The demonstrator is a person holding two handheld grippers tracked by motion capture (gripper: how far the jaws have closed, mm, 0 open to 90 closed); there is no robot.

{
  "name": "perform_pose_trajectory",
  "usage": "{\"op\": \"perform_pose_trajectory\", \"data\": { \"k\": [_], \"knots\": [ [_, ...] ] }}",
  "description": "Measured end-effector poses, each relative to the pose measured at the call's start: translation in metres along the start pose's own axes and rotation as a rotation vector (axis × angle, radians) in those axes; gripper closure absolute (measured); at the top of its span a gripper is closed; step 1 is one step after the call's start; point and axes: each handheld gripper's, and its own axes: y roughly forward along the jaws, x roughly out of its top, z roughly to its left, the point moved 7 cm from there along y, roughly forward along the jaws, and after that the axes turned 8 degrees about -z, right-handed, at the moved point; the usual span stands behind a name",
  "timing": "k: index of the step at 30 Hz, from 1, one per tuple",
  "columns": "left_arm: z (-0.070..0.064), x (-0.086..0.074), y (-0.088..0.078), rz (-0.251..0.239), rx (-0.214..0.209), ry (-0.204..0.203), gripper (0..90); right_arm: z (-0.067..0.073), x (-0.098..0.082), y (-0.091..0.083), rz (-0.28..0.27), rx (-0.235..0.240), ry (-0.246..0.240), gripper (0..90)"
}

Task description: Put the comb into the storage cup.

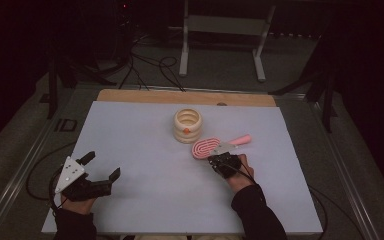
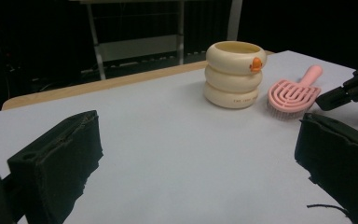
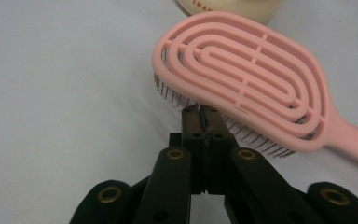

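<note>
Two sets of tongs are seen from the high view: the left tongs [image 1: 101, 166] rest spread wide near the tabletop's [image 1: 130, 145] left front corner, well apart from everything, while the right tongs [image 1: 219, 158] sit at the near edge of a pink hairbrush [image 1: 214, 145] lying bristles-down just beside a cream ringed holder [image 1: 187, 125]. In the left gripper view the holder [image 2: 234, 74] is shown as three stacked glossy rings with a small orange duck on its rim, and the brush [image 2: 292, 95] lies close to its right. In the right gripper view the right tongs [image 3: 204, 113] are pressed shut on nothing, tips at the thin bristles under the vented oval head [image 3: 247, 74]. A push is judged to be the step in hand; it would be best kept low and square against the head's rim, since the smooth plastic could swivel about its handle
</note>
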Motion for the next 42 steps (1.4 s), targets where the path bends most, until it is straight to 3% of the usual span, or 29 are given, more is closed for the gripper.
{"op": "perform_pose_trajectory", "data": {
  "k": [13,26,42],
  "knots": [
    [0.0,0.0,0.0,0.0,-0.001,-0.001,1.2,-0.003,0.013,0.008,-0.014,-0.001,0.007,89.6],
    [-0.001,-0.001,0.001,0.005,-0.004,0.001,1.3,-0.007,0.012,0.01,-0.021,0.001,0.026,89.6],
    [-0.002,-0.002,0.002,0.007,-0.007,0.002,1.2,-0.016,0.011,0.01,-0.028,-0.034,0.053,89.3]
  ]
}}
